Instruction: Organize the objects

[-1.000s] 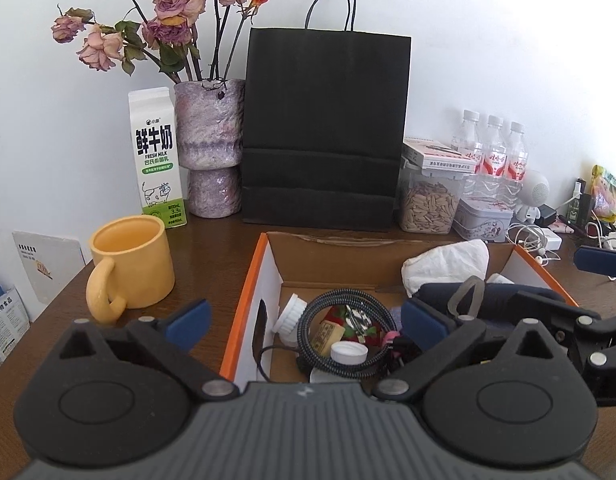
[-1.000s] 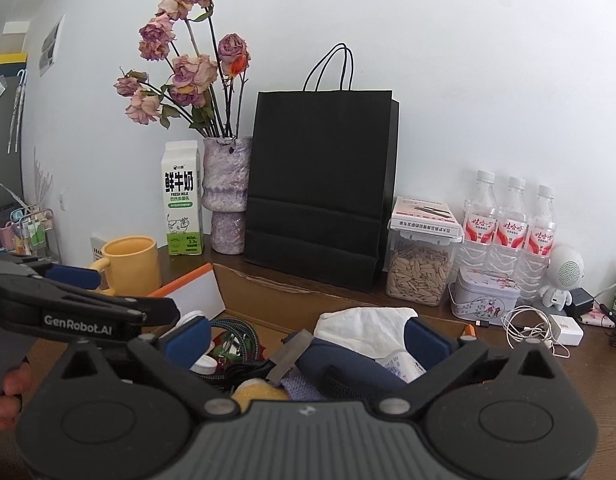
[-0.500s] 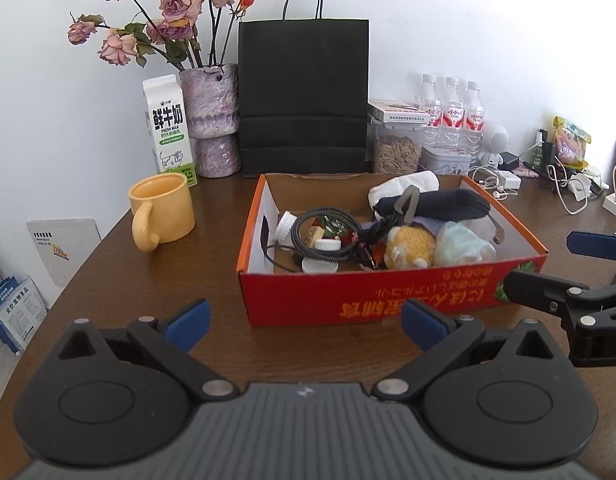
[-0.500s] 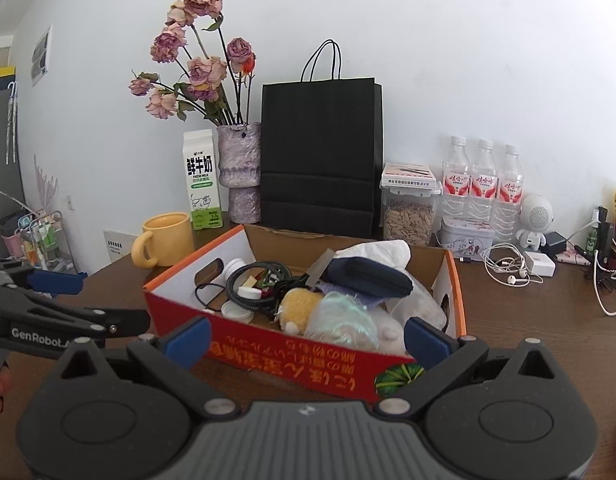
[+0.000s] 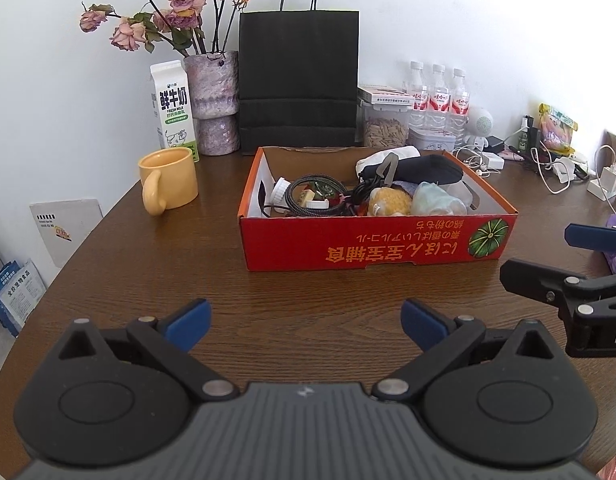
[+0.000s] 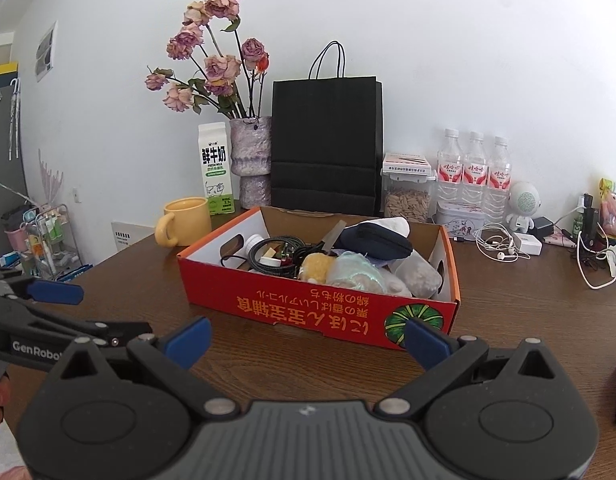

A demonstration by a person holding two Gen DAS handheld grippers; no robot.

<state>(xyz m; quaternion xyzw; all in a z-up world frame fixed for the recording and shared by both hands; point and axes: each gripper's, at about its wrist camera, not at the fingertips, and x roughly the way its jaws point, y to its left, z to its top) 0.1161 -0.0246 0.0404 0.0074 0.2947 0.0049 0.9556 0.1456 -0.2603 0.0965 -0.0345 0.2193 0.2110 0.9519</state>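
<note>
Though packed, box (image 5: 372, 248) contents indistinct.

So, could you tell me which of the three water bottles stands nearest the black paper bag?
The leftmost bottle, directly above the seed jar; the other two stand further right, toward the white robot figure.

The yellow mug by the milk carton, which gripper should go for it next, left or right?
Probably the left gripper: it is open and empty, and the yellow mug stands left of the red box, on its side. The right gripper, also open, would have to cross over.
</note>
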